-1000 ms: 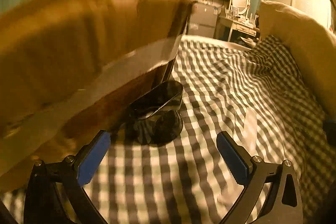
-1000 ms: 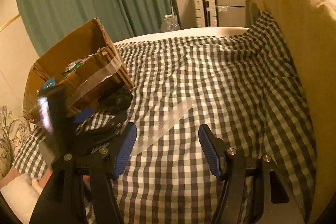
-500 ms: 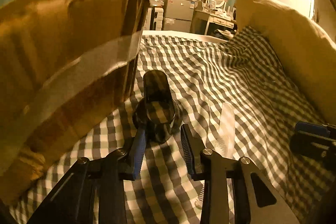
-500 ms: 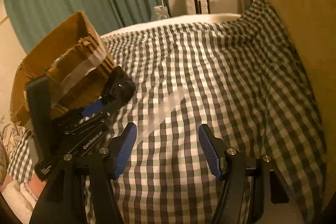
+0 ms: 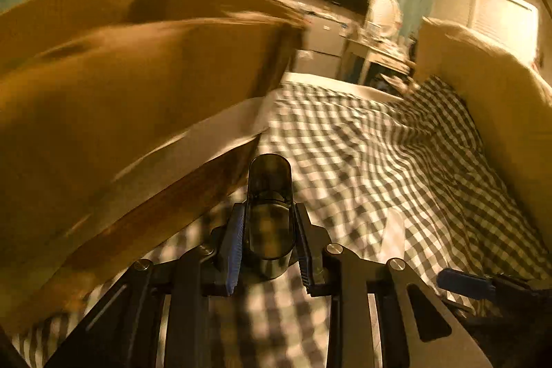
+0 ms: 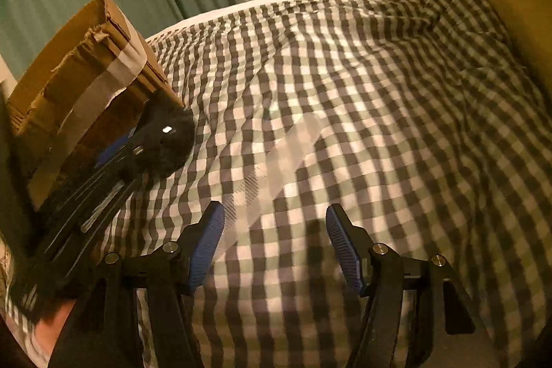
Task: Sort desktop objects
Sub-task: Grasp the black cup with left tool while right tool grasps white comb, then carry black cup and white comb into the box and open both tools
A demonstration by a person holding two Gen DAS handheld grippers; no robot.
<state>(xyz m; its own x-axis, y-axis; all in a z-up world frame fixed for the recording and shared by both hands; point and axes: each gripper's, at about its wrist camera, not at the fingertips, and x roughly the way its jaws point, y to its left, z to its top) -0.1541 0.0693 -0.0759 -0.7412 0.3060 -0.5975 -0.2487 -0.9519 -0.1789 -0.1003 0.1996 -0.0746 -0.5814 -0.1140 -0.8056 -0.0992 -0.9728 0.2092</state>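
A checked bedspread [image 6: 379, 112] stretches ahead of both grippers. A cardboard box [image 5: 114, 112] rises just left of the left gripper [image 5: 269, 244], whose jaws are closing on a dark translucent container [image 5: 269, 216] between the pads. The right gripper [image 6: 276, 247] hangs half-open and empty, a clear comb [image 6: 276, 168] just ahead of its left finger.

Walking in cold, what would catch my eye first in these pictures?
Probably the dark see-through container with the left gripper closing around it, right beside the big cardboard box. Next, the clear plastic comb lying on the checked bedspread, just ahead of the open right gripper.
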